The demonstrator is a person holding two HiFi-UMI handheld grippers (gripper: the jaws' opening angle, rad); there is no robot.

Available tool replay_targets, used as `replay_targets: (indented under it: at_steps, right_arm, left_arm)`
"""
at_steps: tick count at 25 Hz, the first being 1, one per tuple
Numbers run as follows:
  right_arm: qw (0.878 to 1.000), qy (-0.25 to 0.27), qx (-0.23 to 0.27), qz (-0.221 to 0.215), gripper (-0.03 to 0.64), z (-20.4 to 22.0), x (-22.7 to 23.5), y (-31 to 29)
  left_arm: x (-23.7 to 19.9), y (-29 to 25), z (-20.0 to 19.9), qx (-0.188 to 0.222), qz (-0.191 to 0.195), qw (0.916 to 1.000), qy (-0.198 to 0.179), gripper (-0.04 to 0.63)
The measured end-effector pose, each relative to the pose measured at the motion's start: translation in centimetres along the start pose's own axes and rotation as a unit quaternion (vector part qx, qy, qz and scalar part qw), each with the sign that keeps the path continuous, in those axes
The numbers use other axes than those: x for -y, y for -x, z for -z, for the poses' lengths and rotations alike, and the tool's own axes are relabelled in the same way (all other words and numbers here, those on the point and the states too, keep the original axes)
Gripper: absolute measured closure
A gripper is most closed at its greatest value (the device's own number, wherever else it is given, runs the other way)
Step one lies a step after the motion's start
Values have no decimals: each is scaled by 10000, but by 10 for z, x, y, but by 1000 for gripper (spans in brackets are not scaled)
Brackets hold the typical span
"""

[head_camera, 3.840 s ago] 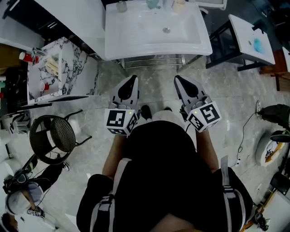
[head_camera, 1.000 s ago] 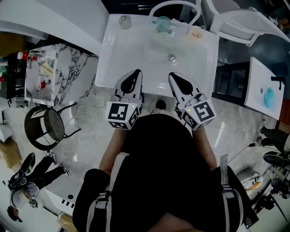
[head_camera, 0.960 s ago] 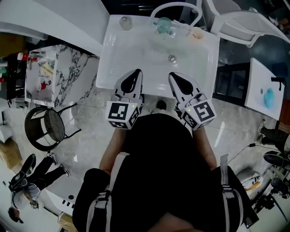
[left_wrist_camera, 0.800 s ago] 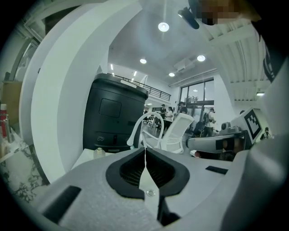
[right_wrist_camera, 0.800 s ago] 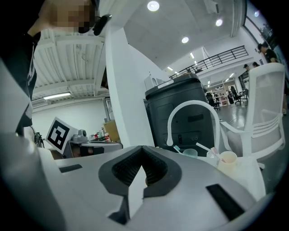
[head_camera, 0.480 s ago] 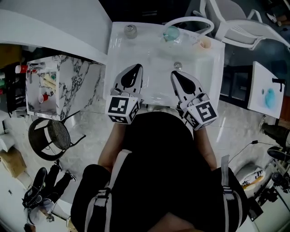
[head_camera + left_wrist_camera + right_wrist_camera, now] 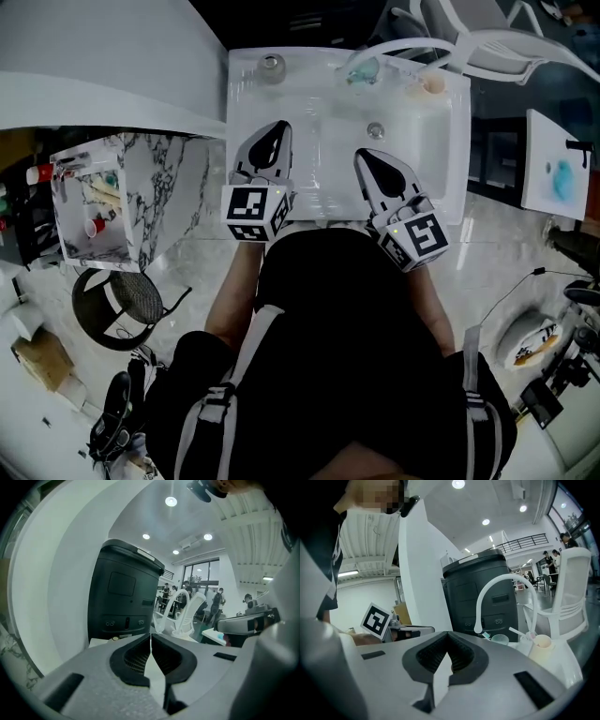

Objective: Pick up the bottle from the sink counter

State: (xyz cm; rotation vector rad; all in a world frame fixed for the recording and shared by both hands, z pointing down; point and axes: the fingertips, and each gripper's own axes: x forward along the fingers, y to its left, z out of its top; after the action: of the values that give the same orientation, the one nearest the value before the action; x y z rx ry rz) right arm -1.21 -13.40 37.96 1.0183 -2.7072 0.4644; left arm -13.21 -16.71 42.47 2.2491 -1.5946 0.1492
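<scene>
Two closed, empty tools — left hand-held gripper (image 7: 277,129), right hand-held gripper (image 7: 365,156) — over one sink (image 7: 242,122) bearing one bottle (image 7: 272,65).

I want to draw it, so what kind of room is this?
Probably a mock bathroom corner in a big office: white sink, curved tap and toothbrush cup, with an office chair behind.

We see a white sink (image 7: 300,122), and beside it a cabinet (image 7: 173,192) in white marble with black veins. The left gripper (image 7: 273,131) and the right gripper (image 7: 367,157) are pale grey, with black-and-white square markers. The floor (image 7: 506,253) is pale grey.
</scene>
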Motion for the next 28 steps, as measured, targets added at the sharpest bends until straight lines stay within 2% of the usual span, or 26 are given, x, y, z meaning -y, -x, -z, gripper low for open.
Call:
replay_targets:
  at_steps: [5,10,18,28]
  right_arm:
    - [10000,-28,-47,42,614,5,-8,-13]
    - [9995,-54,-210,229,614,4,1,-17]
    - [9978,147,-375,536,614,1,24,-21]
    - [9966,125,-586,572,614,9,30,-27]
  left_arm:
    - [-18,-16,7,-79,78,9998,-134,571]
    - [-33,-28,6,8,-37,9995,-307,571]
    - [-53,-51,23,-103,-59,9995,-278,571]
    - [-71,-77,44,-255,-164,9990,-313,571]
